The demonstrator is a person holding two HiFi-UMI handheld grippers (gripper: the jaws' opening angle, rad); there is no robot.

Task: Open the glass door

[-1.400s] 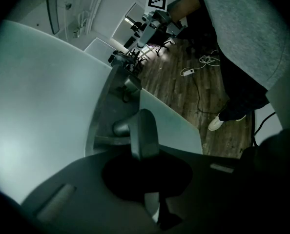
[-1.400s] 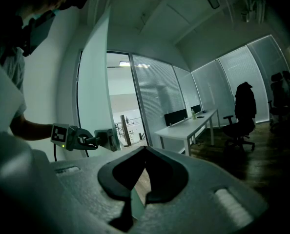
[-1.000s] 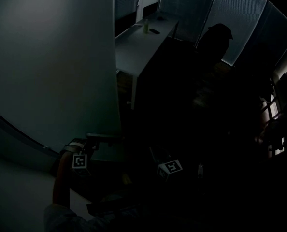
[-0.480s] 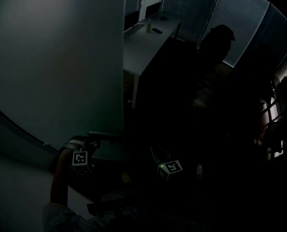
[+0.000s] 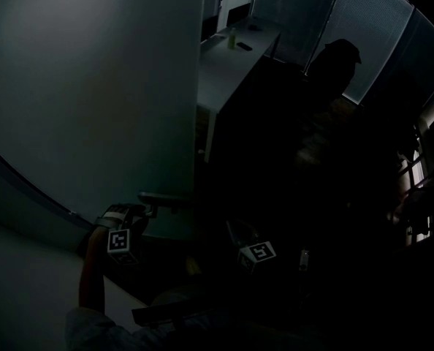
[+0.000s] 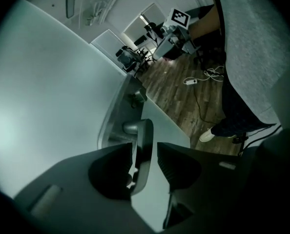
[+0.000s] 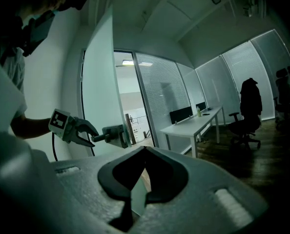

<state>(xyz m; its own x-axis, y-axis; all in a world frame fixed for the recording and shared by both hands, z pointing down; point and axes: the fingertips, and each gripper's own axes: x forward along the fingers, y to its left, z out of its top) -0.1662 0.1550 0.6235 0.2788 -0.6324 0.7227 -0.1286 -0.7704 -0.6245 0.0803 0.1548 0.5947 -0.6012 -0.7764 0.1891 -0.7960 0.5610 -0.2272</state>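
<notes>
The glass door (image 5: 93, 86) fills the left of the head view, a tall frosted pane whose free edge runs down the middle of the dim room. In the right gripper view it stands swung away from its frame, with a lit doorway showing past it. Its metal lever handle (image 6: 142, 150) juts from a plate low on the pane.

The left hand-held gripper (image 5: 145, 212) is at that handle, reaching down at a slant. Its jaws have just been opening and now stand wide, the lever between them: the lever lies close against one pad, with a clear gap at the other (no squeeze on it that I can see). A bare forearm (image 5: 93, 269) leads back from it.

The right hand-held gripper (image 7: 145, 149) is held off to the side, well apart from the door, roughly level; its jaws meet at the tips with nothing between them.

Beyond the door's edge a white desk (image 5: 224, 64) carries a small bottle (image 5: 231, 39). A dark office chair (image 7: 250, 106) stands before windows closed off by blinds.
</notes>
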